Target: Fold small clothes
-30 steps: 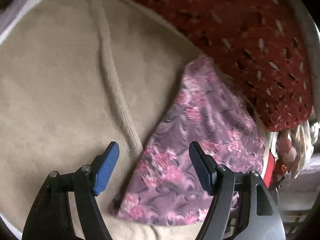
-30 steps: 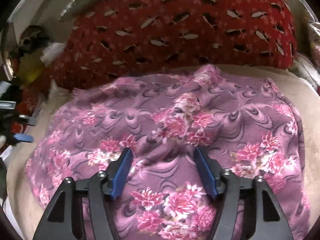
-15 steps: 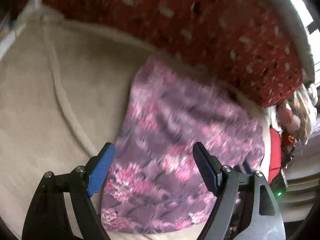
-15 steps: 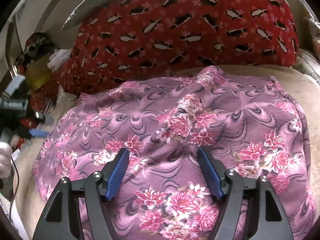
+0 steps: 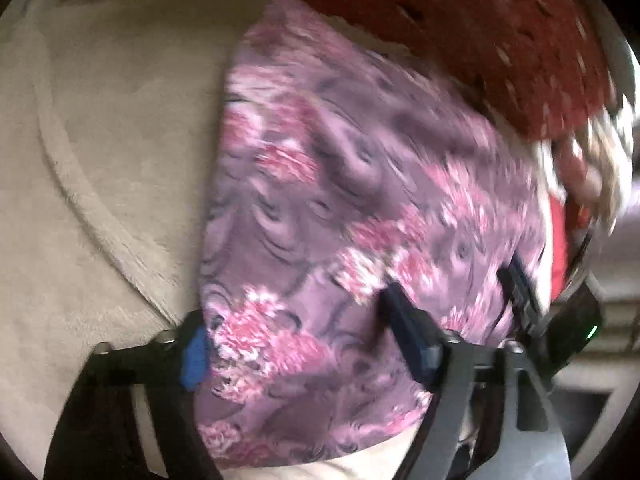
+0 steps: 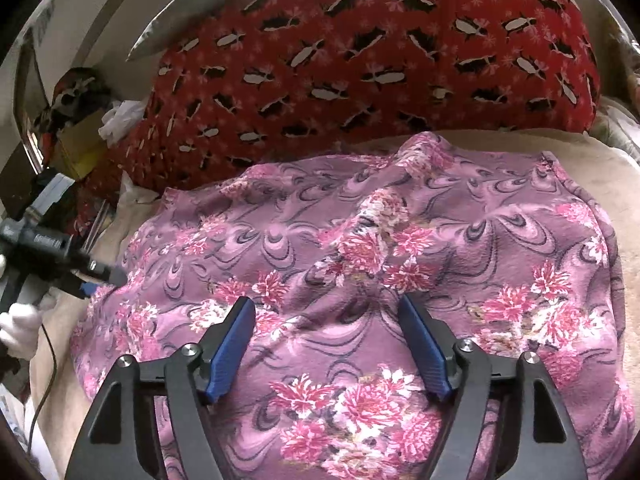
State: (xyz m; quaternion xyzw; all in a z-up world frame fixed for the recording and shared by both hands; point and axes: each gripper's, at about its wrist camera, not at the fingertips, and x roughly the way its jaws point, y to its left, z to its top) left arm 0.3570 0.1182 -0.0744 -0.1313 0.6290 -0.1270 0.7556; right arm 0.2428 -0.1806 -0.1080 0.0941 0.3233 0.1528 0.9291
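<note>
A red patterned pillow [image 6: 360, 60] lies at the far edge of a beige fleece blanket [image 5: 100, 140].

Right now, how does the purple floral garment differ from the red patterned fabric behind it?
The purple floral garment has pink blossoms and dark swirls; the red patterned fabric has black-and-white shapes. The garment lies rumpled, low on the beige blanket; the red fabric bulges higher behind. Both are printed cloth.

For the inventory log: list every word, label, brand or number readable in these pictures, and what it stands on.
None can be read. The floral cloth, the red blanket and the beige cover carry only patterns. The left gripper shows no readable marking; the left wrist view is blurred.
</note>
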